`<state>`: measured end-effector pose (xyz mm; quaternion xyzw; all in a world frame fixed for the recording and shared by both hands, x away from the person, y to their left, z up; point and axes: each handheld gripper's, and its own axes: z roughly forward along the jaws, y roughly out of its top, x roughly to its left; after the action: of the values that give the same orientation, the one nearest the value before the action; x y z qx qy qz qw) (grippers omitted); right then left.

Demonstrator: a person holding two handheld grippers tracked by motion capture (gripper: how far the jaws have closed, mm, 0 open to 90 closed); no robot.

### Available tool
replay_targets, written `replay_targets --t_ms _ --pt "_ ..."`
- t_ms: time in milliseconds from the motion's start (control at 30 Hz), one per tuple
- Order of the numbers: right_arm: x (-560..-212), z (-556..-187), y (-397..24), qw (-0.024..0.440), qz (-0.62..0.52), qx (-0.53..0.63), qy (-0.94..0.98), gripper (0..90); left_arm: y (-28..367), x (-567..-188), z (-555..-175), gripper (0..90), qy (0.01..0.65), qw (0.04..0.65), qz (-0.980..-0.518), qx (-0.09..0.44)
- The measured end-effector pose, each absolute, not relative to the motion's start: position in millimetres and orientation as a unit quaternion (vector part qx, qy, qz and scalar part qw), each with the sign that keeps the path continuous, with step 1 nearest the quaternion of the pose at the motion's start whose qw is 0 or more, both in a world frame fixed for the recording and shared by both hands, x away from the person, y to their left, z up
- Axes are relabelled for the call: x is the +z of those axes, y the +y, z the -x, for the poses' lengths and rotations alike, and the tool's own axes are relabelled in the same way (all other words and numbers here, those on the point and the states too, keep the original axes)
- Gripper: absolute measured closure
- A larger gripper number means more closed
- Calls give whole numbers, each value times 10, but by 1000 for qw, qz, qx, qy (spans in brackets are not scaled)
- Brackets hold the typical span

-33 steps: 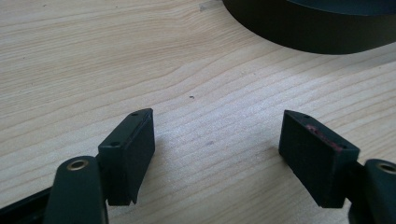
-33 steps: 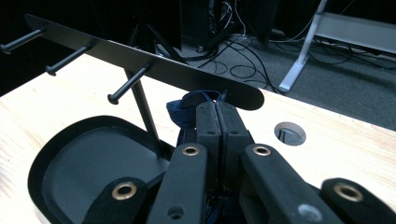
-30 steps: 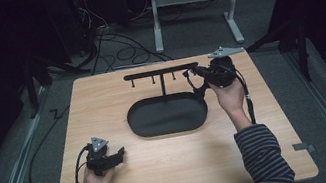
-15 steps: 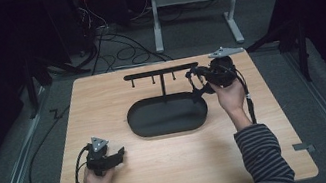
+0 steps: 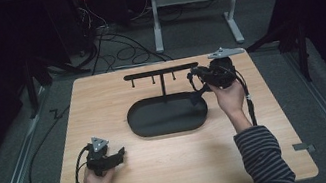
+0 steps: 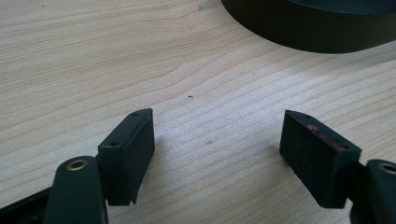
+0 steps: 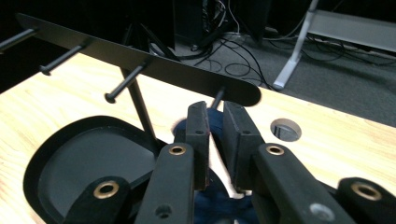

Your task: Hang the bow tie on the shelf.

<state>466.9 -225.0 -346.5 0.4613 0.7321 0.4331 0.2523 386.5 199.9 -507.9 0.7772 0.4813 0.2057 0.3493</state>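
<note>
We see a light wooden table [image 5: 175, 170] standing on grey carpet. On it rests a black oval tray [image 5: 167, 115] near the middle, and its thin post carries a bar with pegs [image 5: 161, 71]. A round hole [image 7: 286, 129] is in the tabletop.

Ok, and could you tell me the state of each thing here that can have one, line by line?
left gripper: open wide, nothing between the jaws, low over the table.
right gripper: jaws have just been opening, a narrow gap, the dark blue thing between them.
dark blue thing: seems to hang at the end peg; what it is, cannot tell.
stand: upright, other pegs bare.
tray: empty.
</note>
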Motion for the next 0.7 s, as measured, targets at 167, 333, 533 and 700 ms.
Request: replay_targets --t_ms 167,333,533,700 --pt "-3457 -4647 -2248 240 -457 442 734 772 1998 -5080 -3863 269 482 350 -777 206" --pt "-3414 -4572 -2330 237 -456 458 725 746 1998 -5081 -3861 269 482 350 -776 206" --pt "-3422 -4513 -2435 234 -457 468 720 726 1998 -5081 -3861 269 482 350 -776 206" --pt "-3415 -4453 -2513 234 -459 470 716 709 1999 -5080 -3861 269 482 350 -776 206"
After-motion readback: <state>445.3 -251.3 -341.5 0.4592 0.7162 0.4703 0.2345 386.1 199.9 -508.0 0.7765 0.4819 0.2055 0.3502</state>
